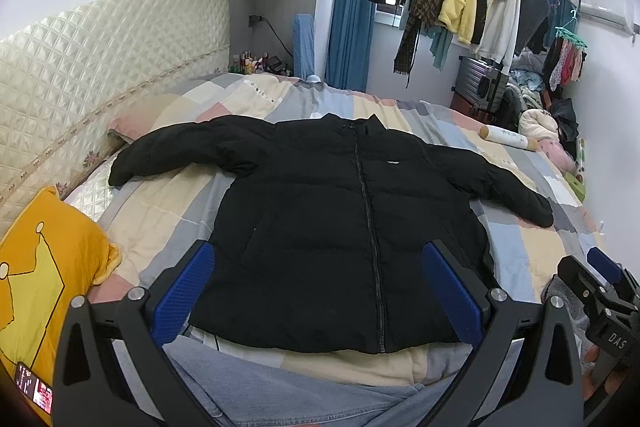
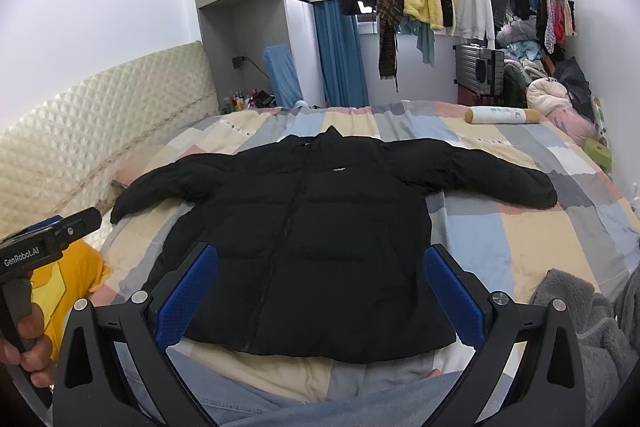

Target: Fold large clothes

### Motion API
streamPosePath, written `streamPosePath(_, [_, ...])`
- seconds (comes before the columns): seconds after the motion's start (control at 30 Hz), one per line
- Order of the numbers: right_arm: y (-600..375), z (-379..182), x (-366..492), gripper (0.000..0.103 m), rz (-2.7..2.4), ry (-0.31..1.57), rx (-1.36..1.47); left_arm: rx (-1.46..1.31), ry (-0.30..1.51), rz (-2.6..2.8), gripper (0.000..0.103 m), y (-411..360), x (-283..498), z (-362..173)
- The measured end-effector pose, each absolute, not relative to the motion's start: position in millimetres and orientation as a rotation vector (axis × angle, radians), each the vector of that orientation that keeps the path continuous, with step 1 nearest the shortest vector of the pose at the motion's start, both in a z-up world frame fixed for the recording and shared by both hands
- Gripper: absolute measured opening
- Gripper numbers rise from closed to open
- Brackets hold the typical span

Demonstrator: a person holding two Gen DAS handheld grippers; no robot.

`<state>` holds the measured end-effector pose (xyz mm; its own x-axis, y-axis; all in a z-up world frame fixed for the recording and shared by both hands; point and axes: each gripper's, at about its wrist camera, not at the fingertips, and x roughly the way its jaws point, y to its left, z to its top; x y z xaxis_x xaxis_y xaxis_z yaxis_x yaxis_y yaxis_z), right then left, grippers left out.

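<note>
Here we hold both tools above the near edge of the bed [image 1: 532, 259], neither one touching anything. Our left gripper [image 1: 320, 287] has its blue pads spread wide with nothing between them, and the right gripper [image 2: 320, 287] is spread the same way, also empty. Just past both sets of fingers, at twelve o'clock, the black jacket [image 1: 320, 211] lies flat and face up on the patchwork bedcover, zipped, its hem nearest us and its collar pointing away. So its long body axis runs from six to twelve, while the sleeves reach out across it: one sleeve [image 1: 176, 151] toward ten o'clock, the other sleeve [image 2: 500, 179] toward two. We judge folding has not begun, since the coat is fully spread out. The left tool sits nearer the ten o'clock sleeve and the right tool nearer the two o'clock one, so each would likely take its own side. A yellow cushion [image 1: 44, 279] rests at eight o'clock, clear of the coat.
</note>
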<state>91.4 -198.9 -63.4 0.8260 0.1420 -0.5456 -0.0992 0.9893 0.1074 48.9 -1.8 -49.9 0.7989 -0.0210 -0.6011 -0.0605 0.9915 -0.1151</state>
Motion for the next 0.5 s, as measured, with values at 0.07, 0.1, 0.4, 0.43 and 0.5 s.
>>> streamPosePath(0.07, [-200.4, -63.6, 90.5, 0.103, 0.127, 0.585, 0.079, -0.129, 0.643, 0.02, 0.103, -2.0, 48.3, -49.8])
streamPosePath(0.1, [-201.4, -63.5, 90.4, 0.103, 0.128, 0.585, 0.08, -0.129, 0.643, 0.021, 0.103, -2.1, 48.3, -49.4])
streamPosePath(0.4, [-203.4, -60.9, 89.2, 0.103, 0.12, 0.579, 0.079, -0.13, 0.645, 0.017, 0.103, -4.7, 46.4, -46.4])
streamPosePath(0.43, [-203.5, -61.0, 89.1, 0.103, 0.12, 0.58, 0.079, -0.133, 0.648, 0.016, 0.103, -4.0, 46.7, -46.4])
streamPosePath(0.5, [-203.5, -61.3, 89.0, 0.103, 0.12, 0.58, 0.08, -0.135, 0.648, 0.015, 0.103, -5.2, 46.1, -46.2])
